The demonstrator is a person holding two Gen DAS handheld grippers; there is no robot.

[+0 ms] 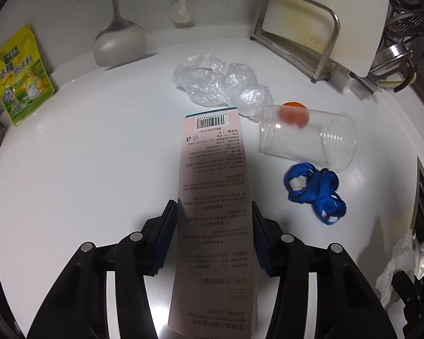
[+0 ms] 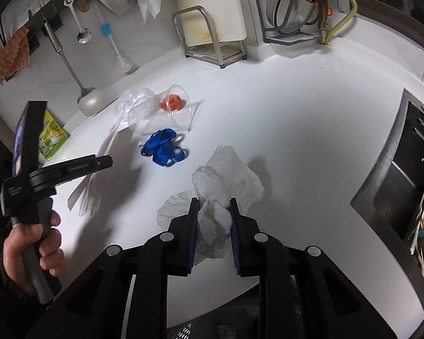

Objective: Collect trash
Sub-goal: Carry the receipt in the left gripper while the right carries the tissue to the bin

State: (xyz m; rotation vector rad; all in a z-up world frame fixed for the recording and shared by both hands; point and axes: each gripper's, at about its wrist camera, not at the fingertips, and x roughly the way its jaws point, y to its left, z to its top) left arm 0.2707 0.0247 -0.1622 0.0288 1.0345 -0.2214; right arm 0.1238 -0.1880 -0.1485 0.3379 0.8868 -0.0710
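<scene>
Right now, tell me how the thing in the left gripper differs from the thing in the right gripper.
The left gripper holds a flat, stiff printed package card with a barcode; the right gripper holds a crumpled, soft white paper towel. The card is pinkish, long and straight; the towel is shapeless. Both are clamped between jaws.

Pink barcoded card [image 1: 212,212], blue ribbon [image 1: 315,190], clear cup [image 1: 308,138], white counter [image 1: 84,169]

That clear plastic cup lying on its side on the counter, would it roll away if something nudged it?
Probably. The clear cup lies on its side on the smooth white counter, so a sideways nudge would likely roll it, perhaps in a curve, since one end looks wider. It looks thin and empty, so likely light and easily dented. The blue ribbon beside it might stop it.
</scene>
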